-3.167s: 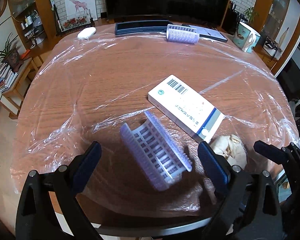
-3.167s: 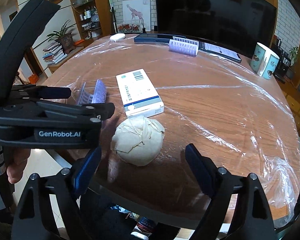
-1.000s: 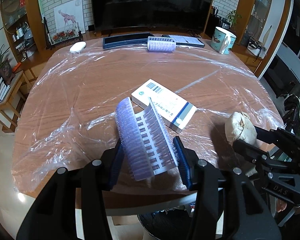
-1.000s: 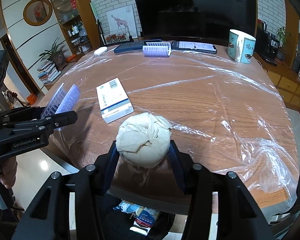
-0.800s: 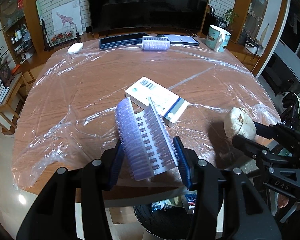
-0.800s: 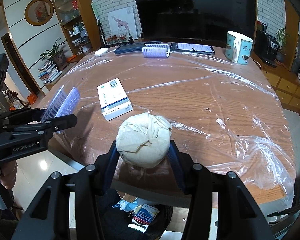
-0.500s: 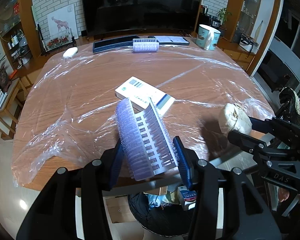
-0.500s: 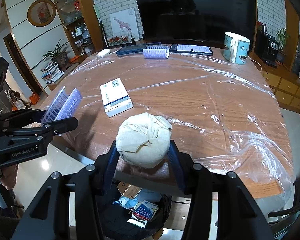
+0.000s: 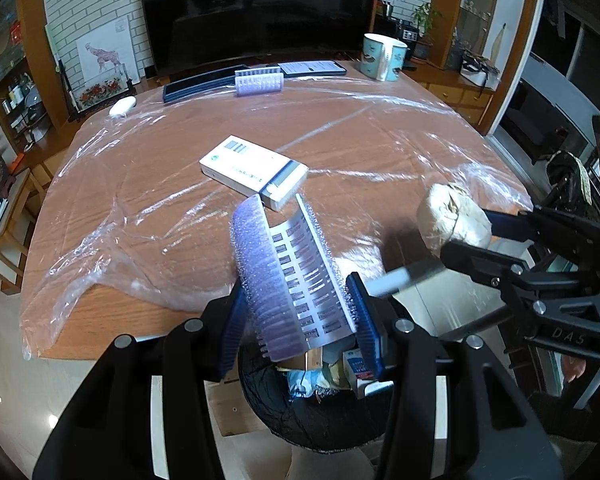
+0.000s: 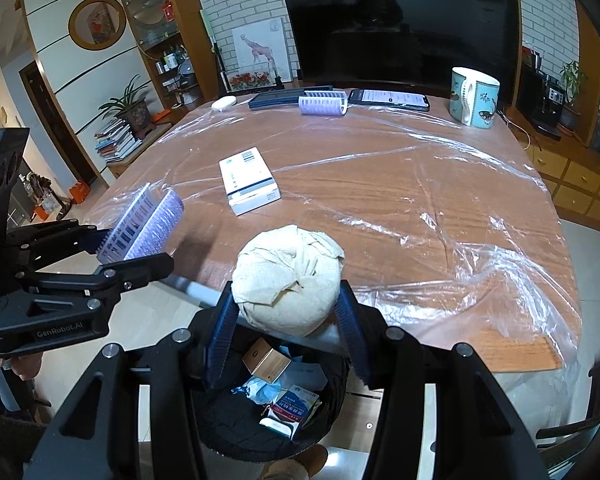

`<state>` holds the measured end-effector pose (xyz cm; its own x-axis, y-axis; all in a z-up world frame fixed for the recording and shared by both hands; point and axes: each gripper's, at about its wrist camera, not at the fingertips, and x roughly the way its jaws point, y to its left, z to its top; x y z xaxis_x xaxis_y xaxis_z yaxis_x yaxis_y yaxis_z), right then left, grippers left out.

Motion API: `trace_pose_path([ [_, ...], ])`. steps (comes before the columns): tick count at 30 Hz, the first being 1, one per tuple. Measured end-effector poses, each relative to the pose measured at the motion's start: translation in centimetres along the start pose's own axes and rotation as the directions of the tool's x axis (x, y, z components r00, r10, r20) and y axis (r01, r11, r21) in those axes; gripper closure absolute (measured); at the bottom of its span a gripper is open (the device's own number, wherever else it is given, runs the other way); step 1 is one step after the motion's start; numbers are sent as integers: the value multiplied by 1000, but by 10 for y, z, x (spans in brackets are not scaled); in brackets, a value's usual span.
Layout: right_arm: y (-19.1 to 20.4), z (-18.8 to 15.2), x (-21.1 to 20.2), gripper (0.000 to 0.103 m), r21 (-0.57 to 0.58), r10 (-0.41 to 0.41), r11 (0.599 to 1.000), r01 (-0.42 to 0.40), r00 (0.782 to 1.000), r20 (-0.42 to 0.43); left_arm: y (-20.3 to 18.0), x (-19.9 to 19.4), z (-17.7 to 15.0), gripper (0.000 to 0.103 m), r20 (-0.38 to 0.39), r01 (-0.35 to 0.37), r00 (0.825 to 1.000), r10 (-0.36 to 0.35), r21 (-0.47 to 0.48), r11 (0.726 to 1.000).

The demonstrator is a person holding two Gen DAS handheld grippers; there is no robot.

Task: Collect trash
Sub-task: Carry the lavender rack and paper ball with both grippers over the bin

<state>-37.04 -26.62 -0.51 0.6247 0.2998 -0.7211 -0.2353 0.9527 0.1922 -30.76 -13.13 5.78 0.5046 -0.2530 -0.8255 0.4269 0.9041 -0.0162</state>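
My left gripper (image 9: pixel 300 316) is shut on a purple slotted plastic tray piece (image 9: pixel 288 276), held off the table's near edge above a black trash bin (image 9: pixel 316 412). My right gripper (image 10: pixel 286 320) is shut on a crumpled beige paper ball (image 10: pixel 288 276), also over the bin (image 10: pixel 260 408), which holds boxes and wrappers. Each view shows the other gripper from the side: the paper ball (image 9: pixel 452 220) at right, the purple piece (image 10: pixel 144 224) at left. A white medicine box (image 9: pixel 254 172) lies on the table.
The wooden table (image 10: pixel 380 184) is covered with loose clear plastic film. At its far edge are a second purple roller (image 10: pixel 322 105), a phone (image 10: pixel 388 98), a dark keyboard (image 9: pixel 200 84), a white mouse (image 9: pixel 122 106) and a patterned mug (image 10: pixel 474 96). Shelves stand at left.
Both grippers have drawn back from the table with their loads still held, and the trash bin has come into view below them.
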Motion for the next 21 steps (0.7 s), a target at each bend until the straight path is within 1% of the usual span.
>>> trace_pose_path([
  [16,8,-28,-8,54,1,33,999,-33,999,-38,-24,-9,-27,54,-18,19,1000,-17,65,998],
  [21,10,-37,-9,54,-4,40,999,-41,998,-55,-34,-9,-38,54,-35,25,999,-22,94,995],
])
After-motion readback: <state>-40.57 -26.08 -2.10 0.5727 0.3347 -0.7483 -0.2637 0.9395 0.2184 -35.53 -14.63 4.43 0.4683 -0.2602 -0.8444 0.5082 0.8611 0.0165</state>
